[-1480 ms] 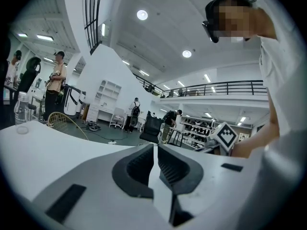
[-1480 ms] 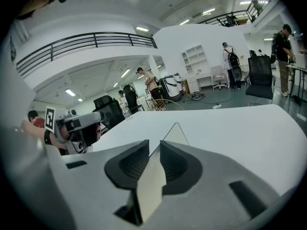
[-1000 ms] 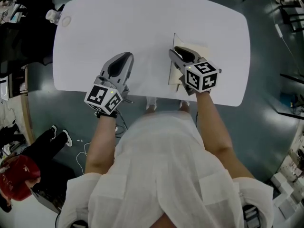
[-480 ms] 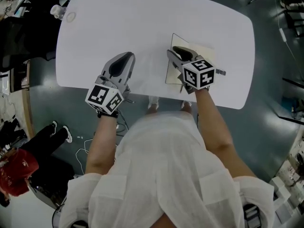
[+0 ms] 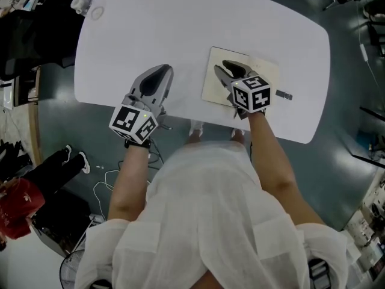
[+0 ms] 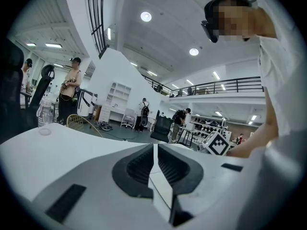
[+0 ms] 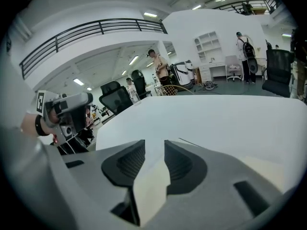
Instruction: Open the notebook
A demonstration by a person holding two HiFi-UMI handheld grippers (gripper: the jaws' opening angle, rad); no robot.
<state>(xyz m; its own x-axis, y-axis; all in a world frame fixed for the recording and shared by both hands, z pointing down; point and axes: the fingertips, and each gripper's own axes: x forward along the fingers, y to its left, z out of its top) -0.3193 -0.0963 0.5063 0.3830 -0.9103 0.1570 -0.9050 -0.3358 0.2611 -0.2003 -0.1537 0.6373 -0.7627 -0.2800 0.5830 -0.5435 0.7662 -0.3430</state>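
Note:
The notebook [image 5: 213, 83] lies open on the white table [image 5: 150, 35], its cream left page flat and its right page [image 5: 269, 71] partly under my right gripper [image 5: 225, 66]. In the right gripper view that gripper's jaws [image 7: 154, 150] are opening, with a cream page [image 7: 151, 186] loose in the gap between them. My left gripper [image 5: 161, 70] hovers over bare table to the left of the notebook. Its jaws [image 6: 154, 150] stand almost together with nothing between them.
A small dark object [image 5: 284, 95] lies just right of the notebook. A clear bottle [image 5: 78, 3] and a ring-shaped lid [image 5: 96, 12] sit at the table's far left corner. The table's near edge runs just below both grippers. People and chairs stand in the background.
The page that stood upright beside my right gripper has swung left and now lies flat. My right gripper has sunk toward the notebook, and the left gripper has shifted slightly.

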